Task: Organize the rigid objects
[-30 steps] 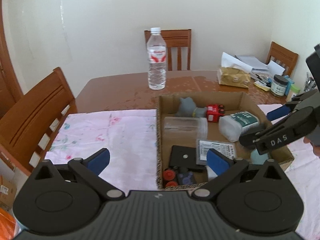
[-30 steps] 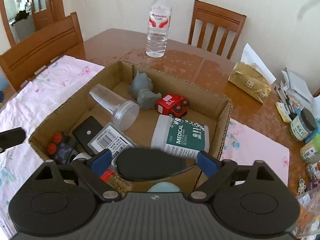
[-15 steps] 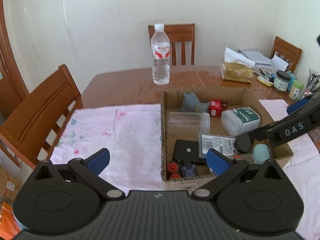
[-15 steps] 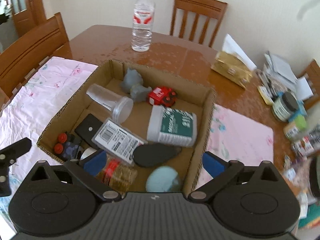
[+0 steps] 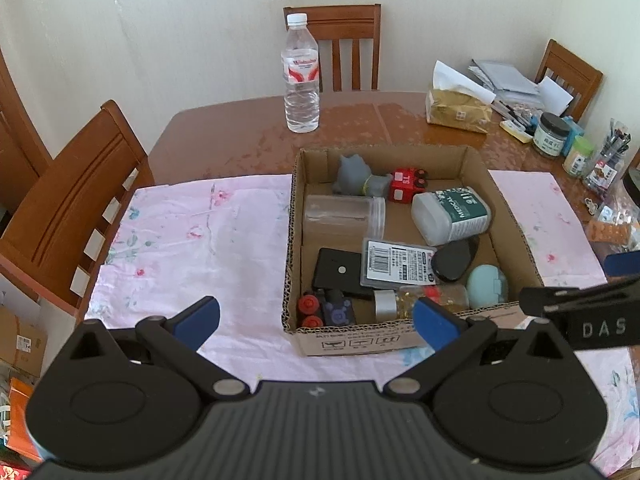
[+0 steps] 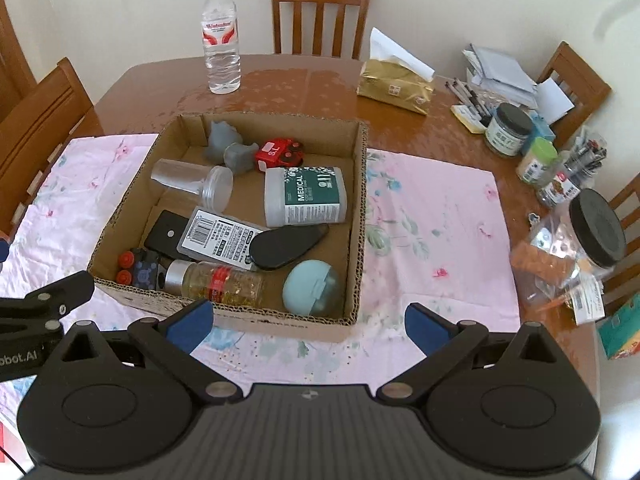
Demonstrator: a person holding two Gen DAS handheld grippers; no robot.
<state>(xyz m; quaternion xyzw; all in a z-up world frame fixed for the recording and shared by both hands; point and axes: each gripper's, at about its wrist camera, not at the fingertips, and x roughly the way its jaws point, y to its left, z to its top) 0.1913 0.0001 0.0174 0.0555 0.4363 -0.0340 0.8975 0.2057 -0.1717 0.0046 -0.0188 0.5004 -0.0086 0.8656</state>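
Observation:
A shallow cardboard box [image 6: 360, 216] [image 5: 516, 224] on a pink floral cloth holds several rigid items: a black oval case [image 6: 286, 246] [image 5: 454, 258], a teal round case [image 6: 312, 288], a green-labelled medical tub [image 6: 306, 196], a clear jar [image 6: 192, 180], a barcode-labelled box [image 6: 222, 238], a red toy car [image 6: 278, 154] and a grey figure [image 6: 224, 138]. My right gripper [image 6: 308, 326] hangs open and empty above the box's near edge. My left gripper [image 5: 316, 320] is open and empty over the cloth at the box's near left corner.
A water bottle [image 6: 221, 36] stands on the brown table behind the box. A gold tissue pack [image 6: 394, 86], jars [image 6: 508, 130], pens and bags crowd the right side. Wooden chairs [image 5: 76, 204] ring the table. Pink cloth [image 5: 192, 240] lies bare left of the box.
The right gripper let go of the black oval case, which now lies in the box, and drew back and up. The left gripper also rose and pulled back, widening its view.

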